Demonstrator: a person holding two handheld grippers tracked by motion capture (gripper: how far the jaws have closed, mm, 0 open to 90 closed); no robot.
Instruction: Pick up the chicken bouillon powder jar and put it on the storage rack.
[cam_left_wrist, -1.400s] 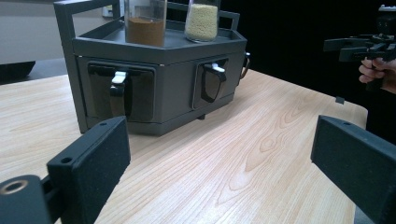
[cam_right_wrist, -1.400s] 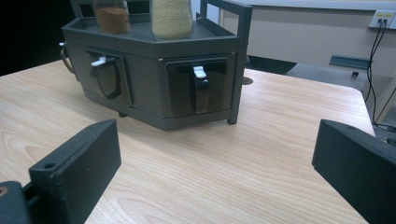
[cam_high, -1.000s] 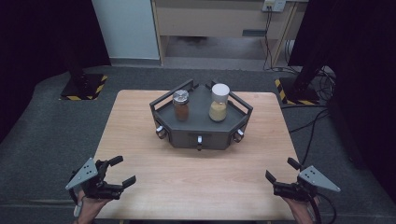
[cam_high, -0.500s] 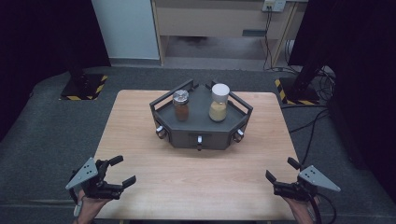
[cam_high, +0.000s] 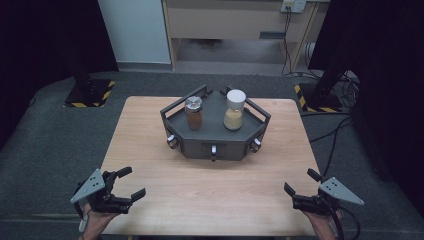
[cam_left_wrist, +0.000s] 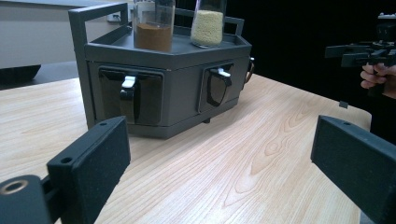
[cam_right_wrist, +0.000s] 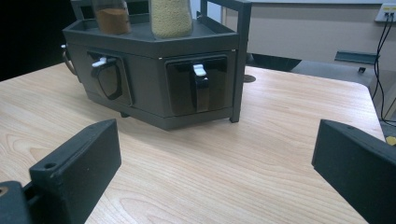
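Note:
A dark grey six-sided stand (cam_high: 200, 148) with small drawers sits at the middle back of the wooden table (cam_high: 215, 192). On its top stand a brown-filled jar (cam_high: 194, 114) with a metal lid and a pale-grain jar (cam_high: 234, 111) with a white lid. My left gripper (cam_high: 131, 182) hovers open at the table's near left corner, and my right gripper (cam_high: 301, 181) is open at the near right corner. Both hold nothing. The left gripper view looks between open jaws at the stand (cam_left_wrist: 182, 93) and both jars (cam_left_wrist: 154, 35) (cam_left_wrist: 208, 25). The right gripper view shows the stand (cam_right_wrist: 144, 74) likewise.
Drawer handles (cam_left_wrist: 127, 88) (cam_right_wrist: 200, 74) face each gripper. A wide strip of bare wood lies between the grippers and the stand. Yellow-and-black striped bases (cam_high: 87, 95) stand on the floor at back left and right, with cables (cam_high: 340, 130) trailing right of the table.

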